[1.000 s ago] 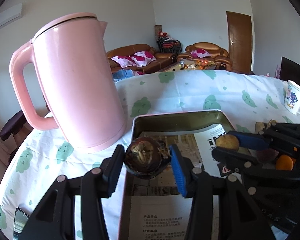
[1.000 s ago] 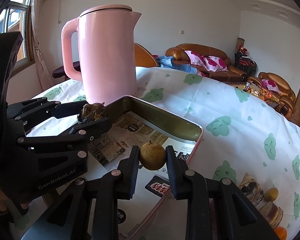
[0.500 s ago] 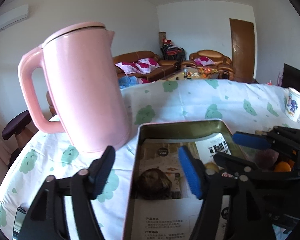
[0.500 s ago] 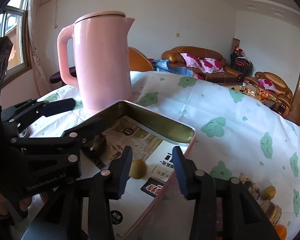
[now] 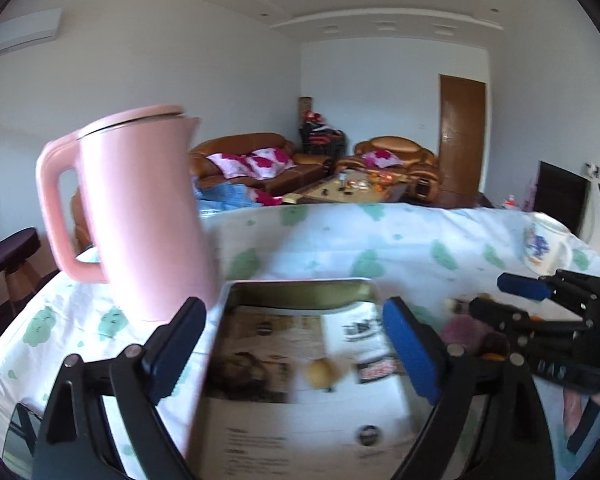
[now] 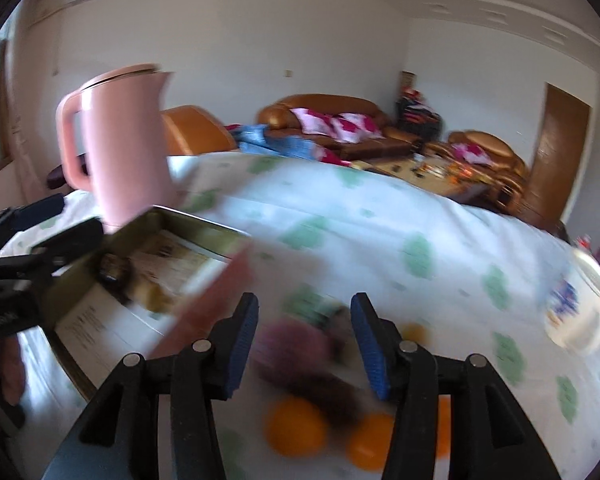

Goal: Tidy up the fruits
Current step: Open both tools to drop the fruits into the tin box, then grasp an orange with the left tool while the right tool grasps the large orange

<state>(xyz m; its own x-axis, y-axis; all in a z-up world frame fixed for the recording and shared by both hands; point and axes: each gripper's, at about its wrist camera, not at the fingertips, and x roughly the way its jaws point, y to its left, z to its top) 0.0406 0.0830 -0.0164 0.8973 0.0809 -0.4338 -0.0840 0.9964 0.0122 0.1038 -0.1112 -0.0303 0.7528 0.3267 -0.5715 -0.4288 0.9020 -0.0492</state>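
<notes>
A metal tin [image 5: 300,292] lined with printed paper holds a dark brown fruit [image 5: 236,372] and a small yellow-brown fruit [image 5: 320,372]. My left gripper [image 5: 296,344] is open and empty above the tin. My right gripper [image 6: 304,348] is open and empty over a blurred pile of fruit on the tablecloth: a purple fruit [image 6: 296,340], a dark one [image 6: 324,396] and oranges [image 6: 296,426]. The tin [image 6: 204,228] lies to the left in the right wrist view. The right gripper also shows in the left wrist view [image 5: 512,300].
A tall pink kettle [image 5: 140,224] stands just left of the tin. A white printed mug [image 5: 544,244] stands at the right of the table. A dark phone [image 5: 18,436] lies near the front left edge. Sofas and a door are behind.
Both grippers opened and dropped their fruits into the tin. The left gripper then rose and drew back. The right gripper swung right to the fruit pile.
</notes>
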